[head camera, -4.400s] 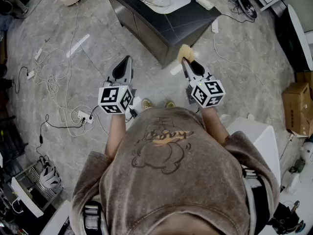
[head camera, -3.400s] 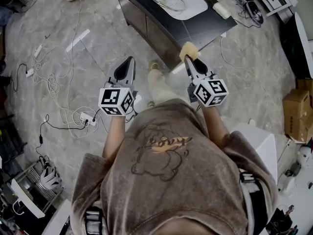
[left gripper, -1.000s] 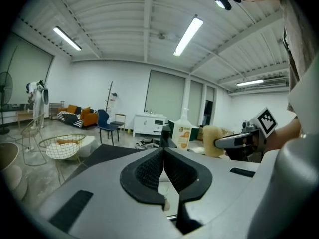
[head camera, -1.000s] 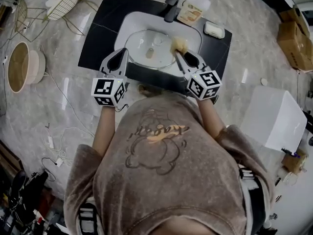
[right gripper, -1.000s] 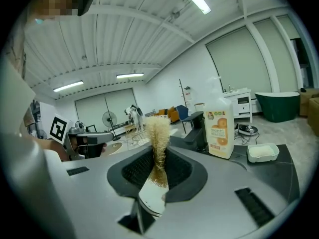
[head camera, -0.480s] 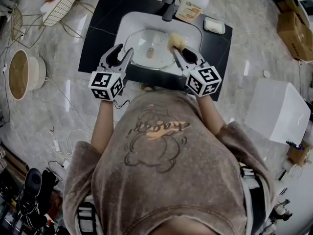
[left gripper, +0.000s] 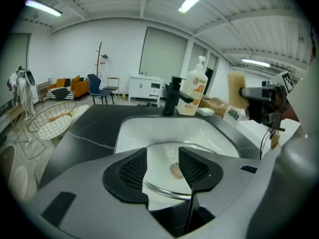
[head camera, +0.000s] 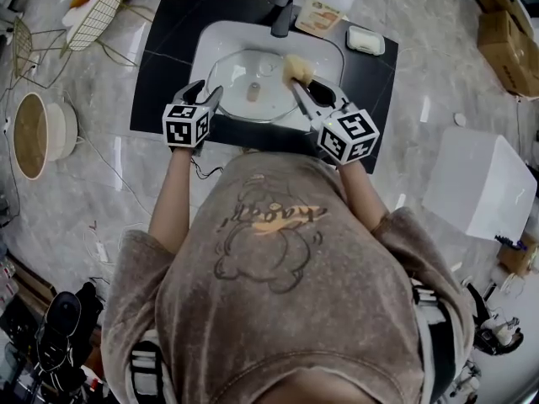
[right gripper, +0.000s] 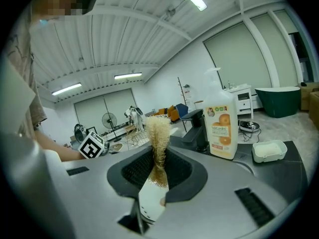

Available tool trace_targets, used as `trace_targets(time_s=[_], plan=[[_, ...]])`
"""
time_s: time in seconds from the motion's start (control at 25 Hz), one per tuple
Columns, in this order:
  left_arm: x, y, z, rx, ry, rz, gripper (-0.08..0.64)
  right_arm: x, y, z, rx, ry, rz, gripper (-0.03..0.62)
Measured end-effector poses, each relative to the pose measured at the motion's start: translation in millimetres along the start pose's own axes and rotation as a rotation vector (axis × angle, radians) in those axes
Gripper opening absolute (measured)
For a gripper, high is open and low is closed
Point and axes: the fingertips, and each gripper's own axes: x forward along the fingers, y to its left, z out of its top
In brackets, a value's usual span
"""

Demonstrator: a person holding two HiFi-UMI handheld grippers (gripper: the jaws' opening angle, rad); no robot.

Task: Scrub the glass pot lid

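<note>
Scrubbing has not begun: left tongs [left gripper: 163,166], just opened wide, straddle the rim of the glass pot lid [head camera: 253,82] in the sink [head camera: 210,36]; right tongs [right gripper: 158,168] clamp a scrubber [right gripper: 158,133] nearby.

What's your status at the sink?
Left gripper open, jaws just opened, lid rim between them, ungripped. Right gripper shut on scrubber. Lid in sink, nothing blocking.

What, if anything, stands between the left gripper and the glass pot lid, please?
Nothing visible does. The left gripper has just been opening its jaws; only the glass pot lid shows in their gap.
</note>
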Motion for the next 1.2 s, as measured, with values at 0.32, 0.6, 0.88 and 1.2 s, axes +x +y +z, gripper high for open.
trace_targets(time_s=[0.32, 0.6, 0.88, 1.2], plan=[[39.8, 17.4, -47.2, 0.004, 0.179, 0.001, 0.204, 4.6, -9.6, -9.9, 0.027, 0.023, -0.018, 0.061], [49.5, 21.1, -67.7, 0.052, 0.286, 0.03, 0.154, 15.3, -5.3, -18.0, 0.003, 0.075, 0.011, 0.061], [49.8, 22.9, -73.5, 0.067, 0.327, 0.04, 0.138, 51.6, 11.3, -21.3, -0.101, 0.183, 0.127, 0.061], [52.7, 22.8, -72.8, 0.081, 0.299, 0.049, 0.138, 123.4, 33.2, -74.7, -0.371, 0.423, 0.293, 0.061]])
